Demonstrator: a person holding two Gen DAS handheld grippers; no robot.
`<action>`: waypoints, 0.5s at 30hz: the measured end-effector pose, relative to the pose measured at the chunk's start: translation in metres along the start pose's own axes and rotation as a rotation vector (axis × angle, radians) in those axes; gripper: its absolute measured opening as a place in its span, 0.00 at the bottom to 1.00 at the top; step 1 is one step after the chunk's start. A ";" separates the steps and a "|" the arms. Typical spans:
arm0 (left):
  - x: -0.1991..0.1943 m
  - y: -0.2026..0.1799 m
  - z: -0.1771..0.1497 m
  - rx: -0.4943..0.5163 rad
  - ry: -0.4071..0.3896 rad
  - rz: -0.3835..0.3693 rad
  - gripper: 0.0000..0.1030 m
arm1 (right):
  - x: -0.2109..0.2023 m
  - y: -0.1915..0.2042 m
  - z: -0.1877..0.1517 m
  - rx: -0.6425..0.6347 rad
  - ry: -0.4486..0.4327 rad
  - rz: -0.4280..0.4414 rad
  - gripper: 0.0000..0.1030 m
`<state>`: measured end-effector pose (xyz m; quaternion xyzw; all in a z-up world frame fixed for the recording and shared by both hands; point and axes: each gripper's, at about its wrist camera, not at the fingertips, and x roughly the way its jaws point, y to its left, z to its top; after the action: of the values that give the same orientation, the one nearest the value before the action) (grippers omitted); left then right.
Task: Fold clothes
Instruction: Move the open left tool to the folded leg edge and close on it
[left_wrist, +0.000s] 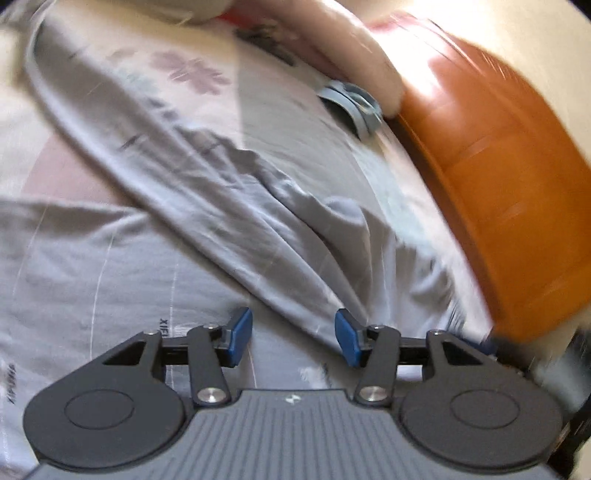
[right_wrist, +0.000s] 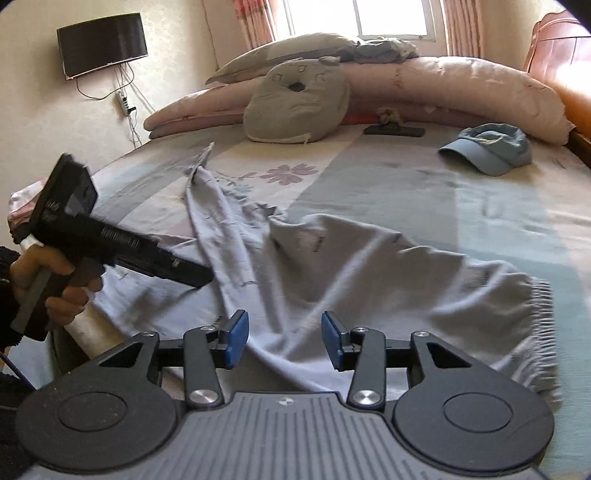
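In the left wrist view, the left gripper (left_wrist: 293, 338) hovers with fingers spread, holding nothing, over a grey garment (left_wrist: 207, 173) on the bed (left_wrist: 66, 177). In the right wrist view, the right gripper (right_wrist: 284, 341) is likewise spread above the garment's hem by the bed's near edge; a blue cap (right_wrist: 491, 147) lies toward the far right corner.

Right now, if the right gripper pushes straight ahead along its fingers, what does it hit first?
Probably the grey garment: the open right gripper points over its rumpled folds on the bed. Depth is unclear.
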<state>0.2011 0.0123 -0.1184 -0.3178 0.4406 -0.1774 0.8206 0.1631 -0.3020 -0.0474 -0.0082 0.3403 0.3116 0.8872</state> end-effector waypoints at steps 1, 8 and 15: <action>0.001 0.006 0.003 -0.062 -0.001 -0.016 0.50 | 0.002 0.002 0.000 0.001 0.003 0.004 0.48; 0.009 0.025 0.018 -0.256 -0.049 -0.043 0.51 | 0.000 0.007 0.001 -0.004 0.002 -0.013 0.54; 0.015 0.024 0.027 -0.227 -0.134 -0.044 0.53 | -0.003 0.003 -0.003 0.013 -0.003 -0.012 0.55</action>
<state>0.2319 0.0316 -0.1331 -0.4293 0.3948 -0.1230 0.8030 0.1579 -0.3015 -0.0472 -0.0041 0.3409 0.3042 0.8895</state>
